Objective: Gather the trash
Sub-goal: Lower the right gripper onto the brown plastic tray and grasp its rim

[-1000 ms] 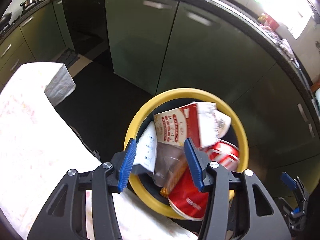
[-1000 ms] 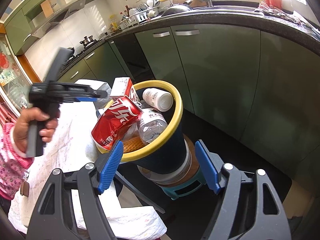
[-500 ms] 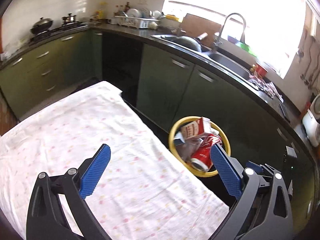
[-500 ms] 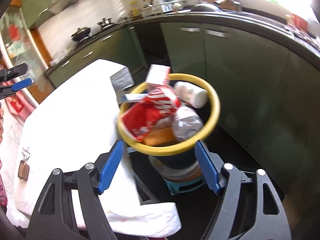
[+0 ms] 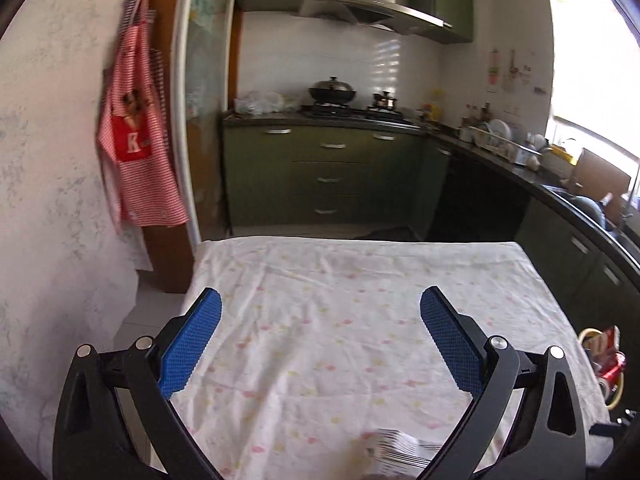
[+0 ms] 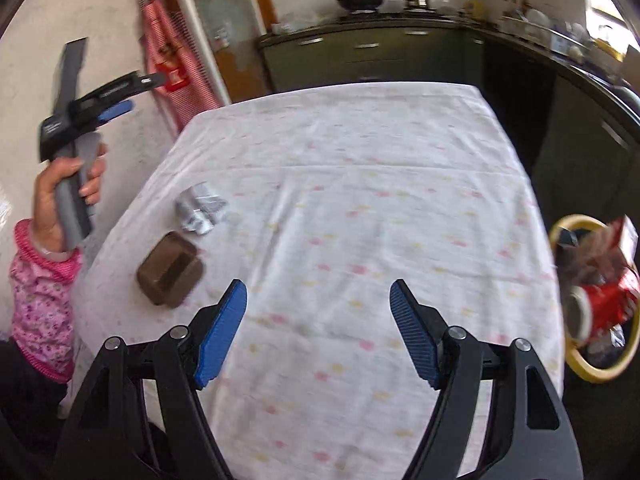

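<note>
Right wrist view: my right tool [image 6: 318,326] gapes empty over the worktop [image 6: 360,208], where one crumpled wrapper [image 6: 200,210] and one brown tray [image 6: 170,268] lie. Left tool [image 5: 318,338] spread wide, empty; one full bin [image 6: 592,300] stands beside the worktop's right edge.

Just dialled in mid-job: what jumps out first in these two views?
The yellow-rimmed bin stuffed with red packaging, beside the table's right edge. On the white flowered tablecloth, two leftovers lie near the left edge: a crumpled silvery wrapper and, nearer the camera, a brown plastic tray. Both the right hand-held gripper and left hand-held gripper are open, holding nothing.
</note>
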A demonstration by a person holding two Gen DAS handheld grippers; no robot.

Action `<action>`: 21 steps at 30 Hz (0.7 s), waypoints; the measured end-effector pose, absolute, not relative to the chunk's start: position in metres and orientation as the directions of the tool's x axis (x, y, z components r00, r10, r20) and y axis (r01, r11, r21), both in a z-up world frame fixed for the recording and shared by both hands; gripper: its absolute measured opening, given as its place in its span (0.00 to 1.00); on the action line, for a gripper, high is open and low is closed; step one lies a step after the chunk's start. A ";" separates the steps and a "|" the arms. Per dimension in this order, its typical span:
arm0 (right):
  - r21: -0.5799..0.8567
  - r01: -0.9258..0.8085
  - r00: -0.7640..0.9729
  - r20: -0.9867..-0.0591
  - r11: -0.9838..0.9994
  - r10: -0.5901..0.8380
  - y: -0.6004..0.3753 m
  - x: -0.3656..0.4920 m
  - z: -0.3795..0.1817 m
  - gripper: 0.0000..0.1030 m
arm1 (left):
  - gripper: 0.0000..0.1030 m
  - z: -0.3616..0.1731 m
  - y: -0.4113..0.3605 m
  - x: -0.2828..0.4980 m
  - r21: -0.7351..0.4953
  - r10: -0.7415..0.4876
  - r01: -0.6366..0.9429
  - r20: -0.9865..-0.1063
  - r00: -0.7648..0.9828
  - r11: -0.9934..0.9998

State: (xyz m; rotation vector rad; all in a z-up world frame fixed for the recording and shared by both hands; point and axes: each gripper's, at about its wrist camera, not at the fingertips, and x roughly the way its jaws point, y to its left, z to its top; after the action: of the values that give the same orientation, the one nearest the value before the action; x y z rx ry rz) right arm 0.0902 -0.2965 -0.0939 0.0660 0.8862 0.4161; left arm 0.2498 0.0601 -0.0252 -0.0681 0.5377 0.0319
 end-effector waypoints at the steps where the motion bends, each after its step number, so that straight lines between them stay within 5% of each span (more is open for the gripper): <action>1: 0.224 -0.359 0.543 -0.740 0.906 0.398 -0.279 0.092 -0.093 0.63 | 0.95 -0.035 0.070 0.254 -0.057 0.040 -0.080 -0.511 0.859 0.995; 6: 0.203 -0.380 0.496 -0.779 0.902 0.384 -0.227 0.107 -0.098 0.38 | 0.95 -0.076 0.091 0.264 -0.069 0.111 -0.178 -0.553 0.826 0.982; 12: 0.188 -0.373 0.444 -0.824 0.909 0.352 -0.188 0.111 -0.107 0.32 | 0.95 -0.094 0.086 0.262 -0.032 0.189 -0.246 -0.548 0.815 0.969; 21: 0.110 -0.348 0.401 -0.880 0.931 0.253 -0.160 0.108 -0.119 0.25 | 0.95 -0.097 0.062 0.261 -0.008 0.150 -0.188 -0.569 0.808 0.982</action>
State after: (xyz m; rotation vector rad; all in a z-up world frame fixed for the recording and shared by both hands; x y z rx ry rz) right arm 0.1079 -0.1604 -0.1190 -0.0967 1.0943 0.3806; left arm 0.2610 0.0618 -0.0974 -0.0649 0.6032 0.1804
